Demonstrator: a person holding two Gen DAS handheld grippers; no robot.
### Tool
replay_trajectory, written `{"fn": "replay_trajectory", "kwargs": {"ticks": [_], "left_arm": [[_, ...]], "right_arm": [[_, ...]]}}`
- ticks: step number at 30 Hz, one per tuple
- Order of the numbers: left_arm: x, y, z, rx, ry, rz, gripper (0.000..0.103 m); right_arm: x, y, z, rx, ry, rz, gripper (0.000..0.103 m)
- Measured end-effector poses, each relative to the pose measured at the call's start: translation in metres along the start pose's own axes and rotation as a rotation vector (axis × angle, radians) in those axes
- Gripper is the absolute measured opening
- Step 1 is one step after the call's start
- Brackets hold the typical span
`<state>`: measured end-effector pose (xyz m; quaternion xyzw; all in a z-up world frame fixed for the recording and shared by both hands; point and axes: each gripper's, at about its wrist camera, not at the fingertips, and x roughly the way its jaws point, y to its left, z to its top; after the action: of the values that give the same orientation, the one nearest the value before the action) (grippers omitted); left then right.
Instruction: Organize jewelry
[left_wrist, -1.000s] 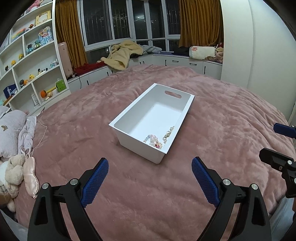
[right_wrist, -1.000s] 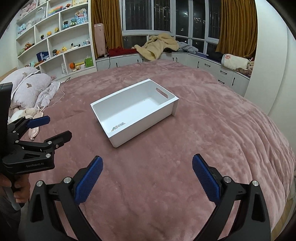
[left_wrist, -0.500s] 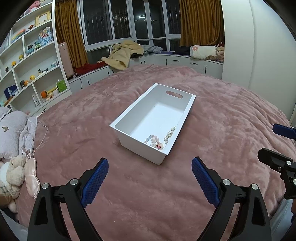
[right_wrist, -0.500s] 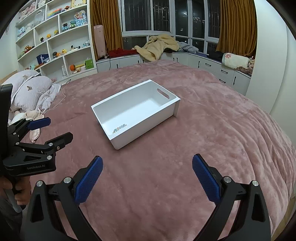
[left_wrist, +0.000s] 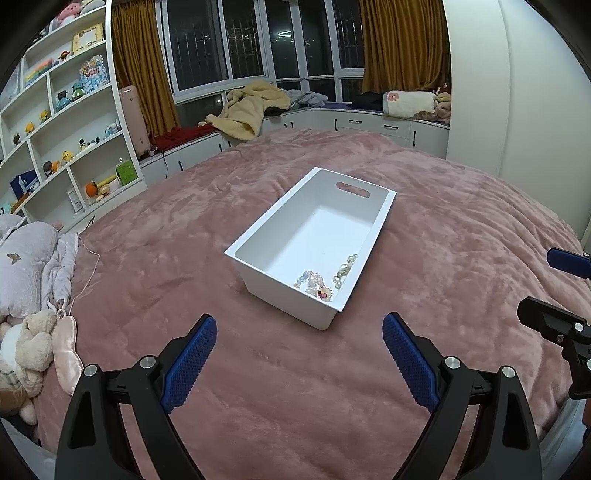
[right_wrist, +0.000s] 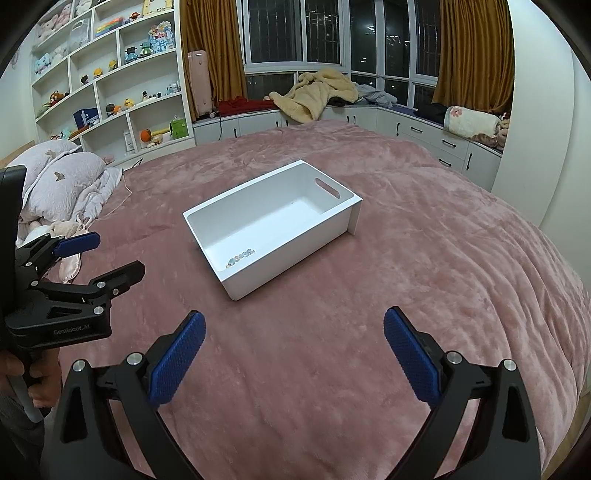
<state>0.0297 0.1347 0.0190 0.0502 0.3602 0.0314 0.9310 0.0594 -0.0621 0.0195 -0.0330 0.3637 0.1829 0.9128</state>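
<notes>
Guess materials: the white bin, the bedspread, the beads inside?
White bin: likely rigid plastic, smooth matte walls, moulded handle slot. Bedspread: pink plush fleece, visible nap and crushed sheen. Beads: pastel, glossy, glass or plastic; can't tell.

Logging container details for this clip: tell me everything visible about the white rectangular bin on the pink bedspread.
The white rectangular bin looks like smooth, matte plastic: open-topped, straight-walled, with a slot handle cut into its far end wall. It sits upright and level on the plush pink bedspread, angled diagonally to both cameras. Inside, a small cluster of pale beaded jewelry lies in the near corner; the rest of the floor is bare. Neither open gripper touches it.
</notes>
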Motion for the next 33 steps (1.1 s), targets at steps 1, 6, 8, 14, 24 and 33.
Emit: {"fn": "replay_trajectory", "kwargs": {"ticks": [1,6,8,14,24,33], "left_arm": [[-0.0002,-0.0001,0.0001,0.001,-0.002,0.002,0.093],[0.0,-0.0007,0.0,-0.002,0.0,0.001,0.093],[-0.0001,-0.0005,-0.0002,-0.002,-0.001,0.004,0.093],[-0.0001,-0.0001,0.0,0.001,-0.002,0.003,0.093],[0.0016,0.0025,0.0014,-0.002,0.0,0.003,0.093],[0.0025,-0.0003,0.0001,0.003,-0.005,0.009,0.093]], "right_arm": [[0.0004,-0.0002,0.0008,0.004,-0.001,0.001,0.096],[0.0007,-0.0007,0.0016,0.002,-0.002,0.001,0.096],[0.0011,-0.0004,0.0019,0.001,-0.004,0.0,0.096],[0.0003,-0.0008,0.0029,0.007,-0.006,0.003,0.096],[-0.0006,-0.0005,0.0028,0.006,-0.004,0.002,0.096],[-0.0002,-0.0006,0.0025,0.007,-0.003,0.0,0.096]]}}
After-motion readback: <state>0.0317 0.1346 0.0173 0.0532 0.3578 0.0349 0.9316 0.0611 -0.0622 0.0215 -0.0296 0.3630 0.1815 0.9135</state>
